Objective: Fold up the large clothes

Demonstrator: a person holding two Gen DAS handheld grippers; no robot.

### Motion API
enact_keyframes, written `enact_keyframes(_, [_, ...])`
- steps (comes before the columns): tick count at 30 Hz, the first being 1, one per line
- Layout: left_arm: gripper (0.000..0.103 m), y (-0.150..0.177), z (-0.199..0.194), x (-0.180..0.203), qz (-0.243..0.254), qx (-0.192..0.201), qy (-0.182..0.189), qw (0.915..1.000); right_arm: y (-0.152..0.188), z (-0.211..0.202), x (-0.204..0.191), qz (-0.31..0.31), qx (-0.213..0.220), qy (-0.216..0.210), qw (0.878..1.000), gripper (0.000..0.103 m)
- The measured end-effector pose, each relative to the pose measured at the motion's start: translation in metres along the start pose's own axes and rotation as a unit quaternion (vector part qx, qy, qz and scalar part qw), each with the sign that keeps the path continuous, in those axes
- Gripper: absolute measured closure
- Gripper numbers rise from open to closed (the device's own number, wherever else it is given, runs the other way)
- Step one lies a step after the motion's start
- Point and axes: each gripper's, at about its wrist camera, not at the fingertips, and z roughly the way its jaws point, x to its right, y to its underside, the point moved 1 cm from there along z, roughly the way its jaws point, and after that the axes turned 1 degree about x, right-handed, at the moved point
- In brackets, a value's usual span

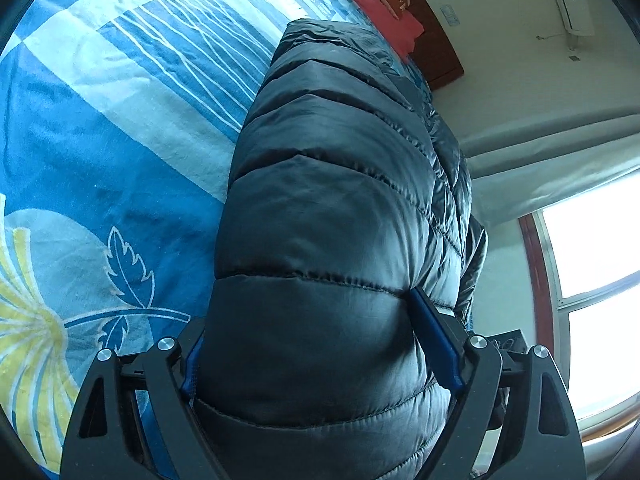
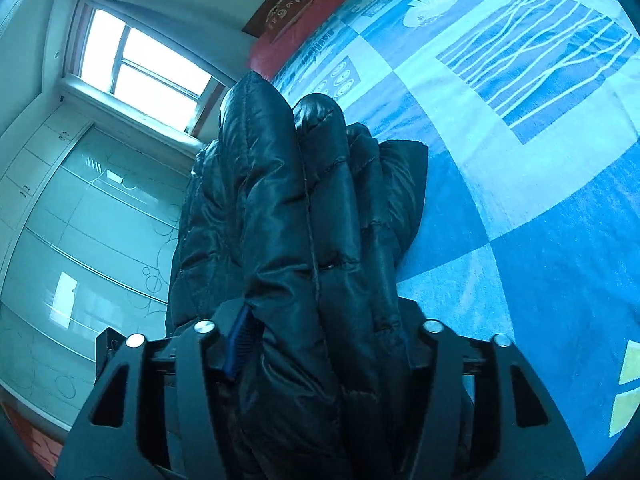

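Observation:
A dark puffer jacket [image 1: 332, 208] lies folded into a thick bundle on a blue patterned bed sheet [image 1: 120, 140]. In the left wrist view the bundle fills the whole gap of my left gripper [image 1: 308, 320]. That gripper's blue pads [image 1: 434, 340] press into the bundle's sides, so it is shut on the jacket. In the right wrist view the jacket [image 2: 304, 208] bulges up between the fingers of my right gripper [image 2: 324, 312]. The ribbed face of its left pad [image 2: 242, 336] shows bare beside the fabric, so this gripper stands open around the jacket. Its other pad is hidden by the folds.
The bed sheet [image 2: 520, 160] stretches wide beside the jacket. A red pillow [image 1: 380, 4] lies against a brown headboard [image 1: 436, 40] at the far end. A bright window [image 2: 140, 68] and a glass-fronted wardrobe [image 2: 80, 220] stand beyond the bed's edge.

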Motion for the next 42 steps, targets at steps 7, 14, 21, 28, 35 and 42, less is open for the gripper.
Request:
enact_keyframes(7, [0.018, 0.000, -0.017, -0.003, -0.017, 0.004, 0.000, 0.9998, -0.002, -0.013, 0.002, -0.005, -0.004, 0.000, 1.000, 0.028])
enact_keyframes(14, [0.018, -0.014, -0.038, -0.009, -0.009, 0.030, 0.001, 0.9995, -0.016, -0.029, 0.009, -0.006, 0.008, -0.005, 1.000, 0.023])
enact_keyframes(21, [0.018, -0.048, -0.018, -0.009, -0.007, 0.021, 0.010, 0.9997, -0.052, -0.008, 0.008, 0.008, -0.005, -0.026, 1.000, 0.021])
enact_keyframes(28, [0.016, -0.061, 0.005, -0.005, 0.009, 0.002, -0.006, 0.9999, -0.072, 0.028, 0.015, 0.017, -0.042, -0.007, 0.999, 0.014])
enact_keyframes(35, [0.016, -0.061, 0.020, 0.003, 0.033, 0.004, -0.053, 0.9980, -0.070, 0.039, 0.032, 0.047, -0.050, 0.006, 0.998, 0.044])
enact_keyframes(42, [0.017, -0.054, 0.029, 0.010, 0.062, 0.017, -0.095, 0.9934, -0.065, 0.041, 0.042, 0.061, -0.048, -0.005, 0.997, 0.051])
